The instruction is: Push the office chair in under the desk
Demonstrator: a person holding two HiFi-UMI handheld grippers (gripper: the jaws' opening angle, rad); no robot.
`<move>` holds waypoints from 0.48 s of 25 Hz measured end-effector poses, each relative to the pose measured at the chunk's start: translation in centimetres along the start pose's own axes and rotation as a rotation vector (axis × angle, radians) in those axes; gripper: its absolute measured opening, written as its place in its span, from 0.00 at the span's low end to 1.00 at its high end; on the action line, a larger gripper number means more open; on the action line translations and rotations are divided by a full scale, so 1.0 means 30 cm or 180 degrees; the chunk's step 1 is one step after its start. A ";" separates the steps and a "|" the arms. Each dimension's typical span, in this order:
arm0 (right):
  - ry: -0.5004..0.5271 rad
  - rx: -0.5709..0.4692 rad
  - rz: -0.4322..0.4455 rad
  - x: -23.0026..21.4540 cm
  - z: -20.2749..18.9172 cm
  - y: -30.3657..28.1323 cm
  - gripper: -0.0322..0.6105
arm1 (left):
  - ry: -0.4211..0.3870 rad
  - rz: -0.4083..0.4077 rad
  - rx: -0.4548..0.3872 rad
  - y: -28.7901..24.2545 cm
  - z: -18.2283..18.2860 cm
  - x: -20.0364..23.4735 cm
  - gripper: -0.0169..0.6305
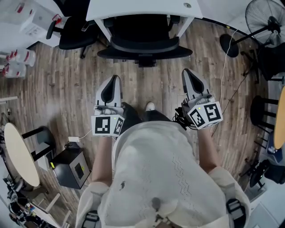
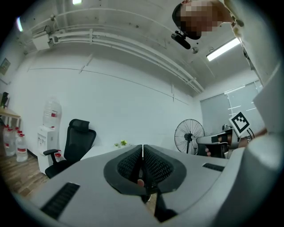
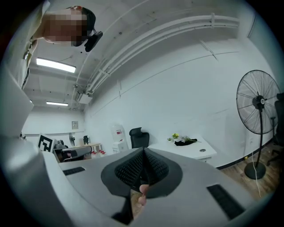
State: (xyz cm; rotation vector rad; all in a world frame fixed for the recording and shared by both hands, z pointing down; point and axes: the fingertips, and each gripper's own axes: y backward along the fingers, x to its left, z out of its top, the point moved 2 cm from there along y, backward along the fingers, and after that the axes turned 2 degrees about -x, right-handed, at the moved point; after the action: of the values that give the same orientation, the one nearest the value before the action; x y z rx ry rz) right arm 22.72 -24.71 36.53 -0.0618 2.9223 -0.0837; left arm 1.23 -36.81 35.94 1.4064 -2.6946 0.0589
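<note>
Finishing: chair (image 1: pixel 144 44) appears tucked under desk (image 1: pixel 142 9) edge; left gripper (image 1: pixel 114 80), right gripper (image 1: pixel 187 74) closed empty, clear; next move likely none

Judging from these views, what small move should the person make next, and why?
Probably none toward the office chair: it already sits under the desk, and the left gripper and right gripper are shut, empty and clear of it. Lowering them seems enough.
</note>
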 end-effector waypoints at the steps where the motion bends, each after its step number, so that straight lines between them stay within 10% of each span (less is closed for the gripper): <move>1: -0.0048 -0.0015 -0.0013 0.010 0.005 0.018 0.06 | 0.0017 0.0014 0.0009 0.015 0.003 -0.005 0.07; 12: 0.0082 0.0058 -0.0021 0.133 -0.008 0.142 0.06 | -0.0082 -0.0092 0.0088 0.131 0.022 -0.135 0.07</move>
State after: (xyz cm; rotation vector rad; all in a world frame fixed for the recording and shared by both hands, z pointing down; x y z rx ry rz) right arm 18.62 -20.62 35.64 -0.0679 2.9468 -0.1132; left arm 0.26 -31.32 34.89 1.4634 -2.7037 0.0765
